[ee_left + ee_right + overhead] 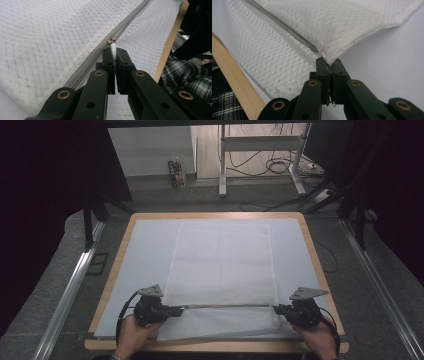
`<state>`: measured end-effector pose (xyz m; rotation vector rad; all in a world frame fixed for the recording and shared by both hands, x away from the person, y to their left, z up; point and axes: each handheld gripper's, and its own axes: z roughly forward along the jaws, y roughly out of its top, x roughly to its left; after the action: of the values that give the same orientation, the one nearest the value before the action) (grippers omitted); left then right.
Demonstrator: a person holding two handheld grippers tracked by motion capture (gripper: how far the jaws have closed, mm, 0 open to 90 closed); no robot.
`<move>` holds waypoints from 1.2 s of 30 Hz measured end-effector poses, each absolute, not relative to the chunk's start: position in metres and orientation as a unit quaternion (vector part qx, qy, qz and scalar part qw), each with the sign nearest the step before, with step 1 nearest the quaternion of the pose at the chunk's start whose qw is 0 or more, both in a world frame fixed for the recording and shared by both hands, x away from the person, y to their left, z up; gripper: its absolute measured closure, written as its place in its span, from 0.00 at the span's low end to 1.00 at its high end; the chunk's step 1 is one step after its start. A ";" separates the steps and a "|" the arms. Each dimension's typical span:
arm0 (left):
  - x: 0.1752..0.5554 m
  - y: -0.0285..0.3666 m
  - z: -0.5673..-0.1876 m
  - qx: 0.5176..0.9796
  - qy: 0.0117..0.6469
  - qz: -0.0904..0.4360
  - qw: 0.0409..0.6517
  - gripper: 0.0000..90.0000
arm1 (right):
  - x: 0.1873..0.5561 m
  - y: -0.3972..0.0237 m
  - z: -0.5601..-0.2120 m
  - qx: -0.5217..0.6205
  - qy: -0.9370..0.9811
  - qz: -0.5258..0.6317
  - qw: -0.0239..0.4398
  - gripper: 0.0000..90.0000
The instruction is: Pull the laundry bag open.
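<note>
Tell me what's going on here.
A person works a white mesh bag lying flat on the table with a gripper in each hand. The left gripper is shut on the white zipper pull at one end of the zipper. The right gripper is shut on the bag's edge at the other end. The zipper is stretched taut between them, near the table's front edge.

Mesh bag (220, 265) flat on the table (312, 250) centre, zipper (225, 306) across its near part, left gripper (172, 311) at its left end, right gripper (278, 309) at its right.
</note>
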<state>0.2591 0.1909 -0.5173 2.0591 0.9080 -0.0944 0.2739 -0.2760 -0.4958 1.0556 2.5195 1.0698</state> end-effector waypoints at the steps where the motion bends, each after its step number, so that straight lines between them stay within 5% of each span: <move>1: 0.258 0.192 -0.517 0.826 0.366 -0.034 0.428 0.98 | 0.274 -0.276 -0.496 0.358 0.854 0.364 0.102 0.95; 36: 0.247 0.226 -0.517 0.812 0.396 -0.010 0.428 0.98 | 0.275 -0.280 -0.498 0.372 0.852 0.354 0.099 0.95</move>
<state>0.2466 0.2261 -0.5173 2.0286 0.9894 -0.0254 0.2754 -0.2803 -0.4980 1.1007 2.5214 1.0462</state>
